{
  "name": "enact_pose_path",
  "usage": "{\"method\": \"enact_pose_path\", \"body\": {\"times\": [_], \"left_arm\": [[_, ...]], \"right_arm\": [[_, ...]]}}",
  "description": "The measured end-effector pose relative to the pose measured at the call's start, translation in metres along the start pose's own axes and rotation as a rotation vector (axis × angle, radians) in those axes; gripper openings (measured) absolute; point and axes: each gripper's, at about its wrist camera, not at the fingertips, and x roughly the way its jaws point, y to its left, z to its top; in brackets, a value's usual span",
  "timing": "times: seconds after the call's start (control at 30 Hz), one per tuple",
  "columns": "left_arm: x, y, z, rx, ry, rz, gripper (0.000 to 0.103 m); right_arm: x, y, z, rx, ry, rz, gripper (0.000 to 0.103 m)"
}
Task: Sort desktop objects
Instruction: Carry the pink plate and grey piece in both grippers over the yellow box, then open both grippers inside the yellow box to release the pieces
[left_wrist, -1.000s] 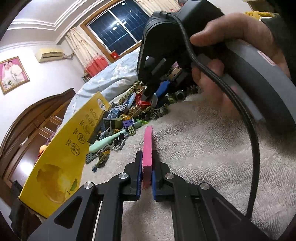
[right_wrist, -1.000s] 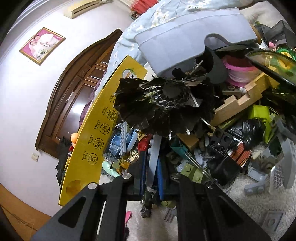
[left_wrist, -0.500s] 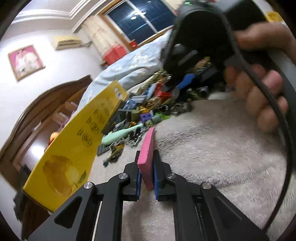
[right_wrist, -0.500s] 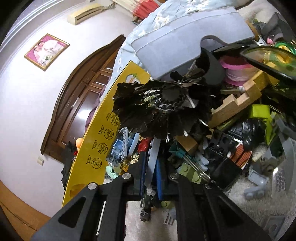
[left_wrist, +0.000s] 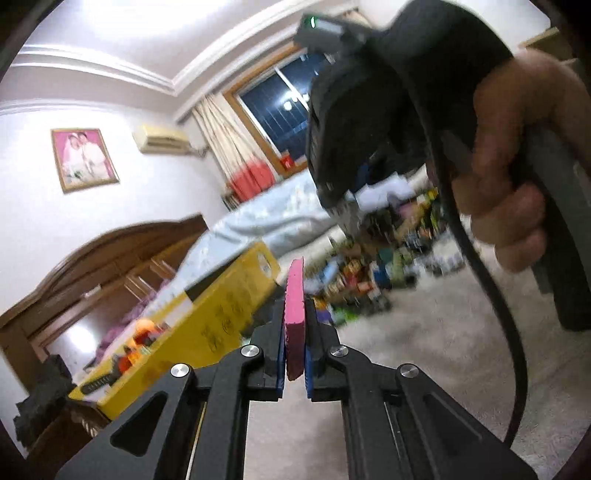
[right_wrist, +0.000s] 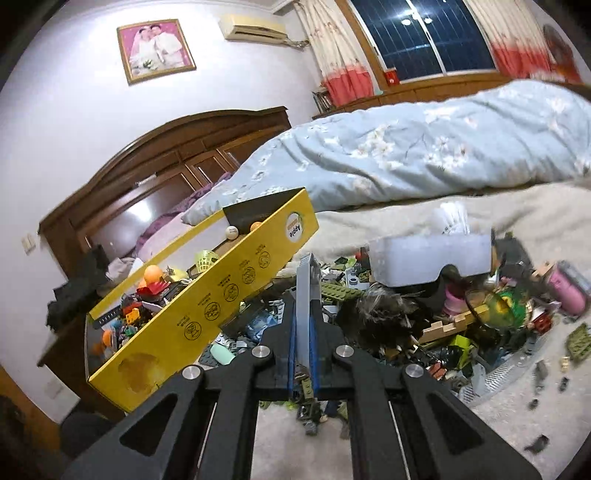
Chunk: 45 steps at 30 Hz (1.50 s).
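Left tool (left_wrist: 295, 354) clamped on a pink slab (left_wrist: 295, 314) — thin, flat, held edge-on by its lower end; reads light and stiff, so a flat-face pinch should keep it. Right tool (right_wrist: 303, 350) closed on a grey studded plate (right_wrist: 307, 302), also pinched across its faces, long end sticking forward; rigid plastic, probably light, possibly slick. Just beyond, the yellow box (right_wrist: 207, 314) already holds sorted bits. Toy pile (right_wrist: 424, 325) lies to its right on the cream blanket (right_wrist: 517, 413). Blue quilt (right_wrist: 406, 155) behind.
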Motion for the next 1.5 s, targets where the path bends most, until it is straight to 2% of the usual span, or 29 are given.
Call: {"method": "enact_pose_path", "body": {"times": [0.1,0.27,0.37,0.53,0.63,0.93,1.13,1.33,1.4,1.43,1.5], "left_arm": [[-0.008,0.014,0.007,-0.018,-0.058,0.078,0.009],[0.004,0.063,0.008,-0.084,-0.084,0.129,0.009],[0.01,0.097,0.001,-0.174,-0.034,0.139,0.009],[0.021,0.149,-0.014,-0.343,0.055,0.214,0.009],[0.026,0.175,-0.024,-0.409,0.099,0.249,0.009],[0.035,0.231,-0.056,-0.56,0.206,0.23,0.009],[0.045,0.242,-0.074,-0.577,0.279,0.249,0.009],[0.058,0.237,-0.091,-0.557,0.344,0.244,0.009],[0.058,0.233,-0.093,-0.549,0.342,0.255,0.009],[0.057,0.232,-0.094,-0.555,0.333,0.259,0.009],[0.056,0.23,-0.094,-0.555,0.334,0.26,0.009]], "right_arm": [[-0.01,0.004,0.002,0.0,-0.007,-0.002,0.005],[-0.02,0.023,0.003,-0.009,-0.026,0.012,0.005],[-0.021,0.047,0.0,-0.045,-0.034,0.031,0.005],[-0.008,0.086,-0.016,-0.104,0.006,0.084,0.005],[0.002,0.107,-0.024,-0.143,0.033,0.112,0.005],[0.027,0.171,-0.033,-0.202,0.02,0.234,0.005],[0.048,0.201,-0.04,-0.226,0.03,0.279,0.005],[0.066,0.21,-0.048,-0.237,0.084,0.309,0.005],[0.079,0.213,-0.058,-0.248,0.154,0.302,0.006],[0.08,0.207,-0.06,-0.199,0.139,0.323,0.005],[0.081,0.205,-0.061,-0.191,0.141,0.336,0.005]]}}
